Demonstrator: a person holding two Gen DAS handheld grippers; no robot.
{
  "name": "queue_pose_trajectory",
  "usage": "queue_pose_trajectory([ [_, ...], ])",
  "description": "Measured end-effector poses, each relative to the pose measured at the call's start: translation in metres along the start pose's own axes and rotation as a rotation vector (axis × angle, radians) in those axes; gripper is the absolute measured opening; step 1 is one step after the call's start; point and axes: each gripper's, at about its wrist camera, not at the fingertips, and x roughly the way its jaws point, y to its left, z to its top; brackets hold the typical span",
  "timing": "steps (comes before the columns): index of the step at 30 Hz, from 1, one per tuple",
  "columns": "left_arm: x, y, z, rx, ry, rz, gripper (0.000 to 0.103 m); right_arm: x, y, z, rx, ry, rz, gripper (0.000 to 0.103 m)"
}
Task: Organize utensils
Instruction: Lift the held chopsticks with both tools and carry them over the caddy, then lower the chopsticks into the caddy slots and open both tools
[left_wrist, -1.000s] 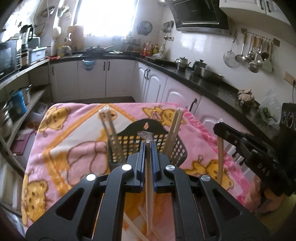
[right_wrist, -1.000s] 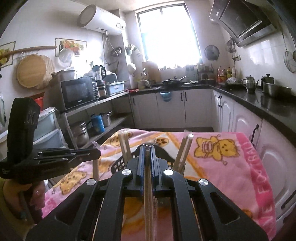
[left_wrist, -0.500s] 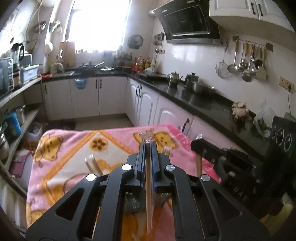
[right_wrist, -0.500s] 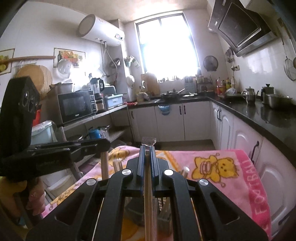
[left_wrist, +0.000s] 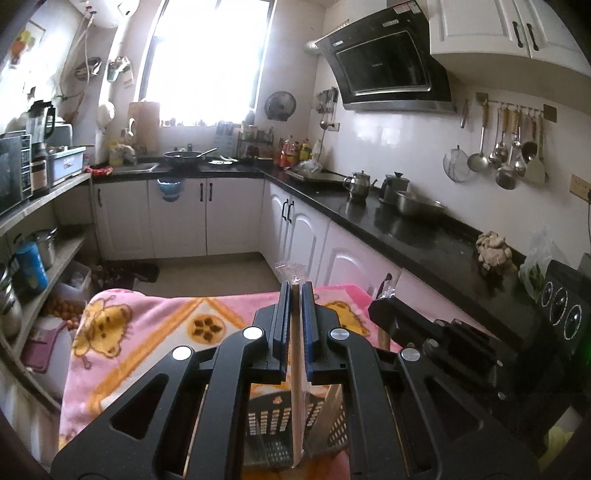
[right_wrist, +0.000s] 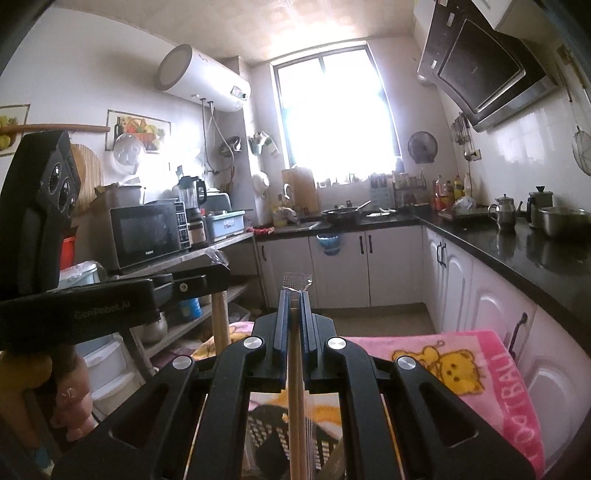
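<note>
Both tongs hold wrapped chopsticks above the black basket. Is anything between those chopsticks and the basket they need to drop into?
Nothing visible. The left tongs and right tongs each grip wrapped chopsticks upright, lower ends over the black basket on the pink blanket. Chopsticks already leaning in the basket crowd one side, but the opening looks free.

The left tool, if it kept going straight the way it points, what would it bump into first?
Probably the white cupboard doors under the black counter, though depth is hard to judge. The left tool, shut on wrapped chopsticks, points over the far edge of the pink blanket, with only open floor before them.
</note>
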Motion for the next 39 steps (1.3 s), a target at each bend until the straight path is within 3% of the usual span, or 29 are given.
queue_pose_trajectory([
  [15,0.032,0.009,-0.020,-0.009,-0.002,0.020,0.002,0.029,-0.011,0.001,-0.010,-0.067,-0.019,0.006],
  [39,0.069,0.027,-0.080,-0.057,0.062,-0.007,0.002,0.057,-0.030,-0.056,0.014,-0.038,-0.071,0.006],
])
